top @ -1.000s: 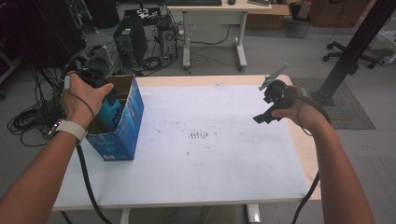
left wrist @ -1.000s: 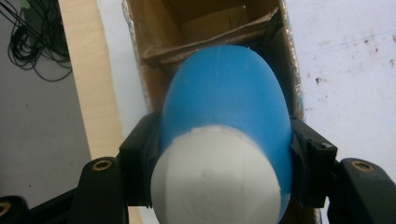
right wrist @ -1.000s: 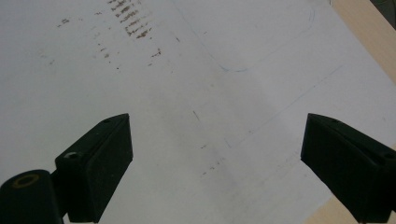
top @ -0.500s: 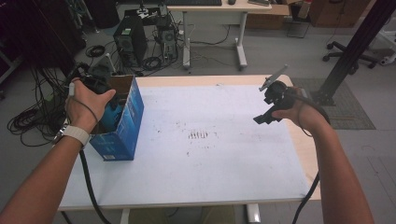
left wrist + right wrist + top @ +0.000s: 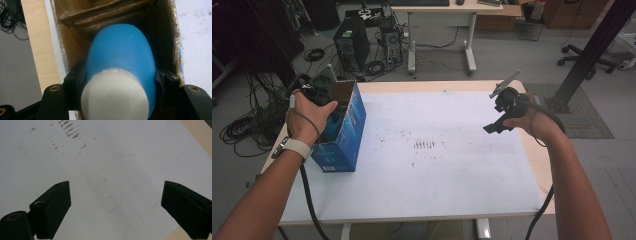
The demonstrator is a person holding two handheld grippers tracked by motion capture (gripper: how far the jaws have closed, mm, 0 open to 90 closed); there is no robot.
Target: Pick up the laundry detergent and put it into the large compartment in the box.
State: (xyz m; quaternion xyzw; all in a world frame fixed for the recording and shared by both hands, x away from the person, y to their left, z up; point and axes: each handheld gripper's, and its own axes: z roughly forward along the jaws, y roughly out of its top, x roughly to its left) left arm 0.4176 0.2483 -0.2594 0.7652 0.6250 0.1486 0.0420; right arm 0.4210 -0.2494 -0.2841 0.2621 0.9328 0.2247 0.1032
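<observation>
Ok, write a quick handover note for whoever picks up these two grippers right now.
Left gripper: shut on the blue and white object, held in the mouth of the open blue cardboard box at the table's left edge.
Right gripper: open, holding nothing, over the white tabletop.
Done: object is gripped and at the box.
Left: likely set it down inside and release.

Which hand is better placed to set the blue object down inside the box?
Left. Its tongs are shut on the blue object over the open box; the right tongs hang open above the table.
</observation>
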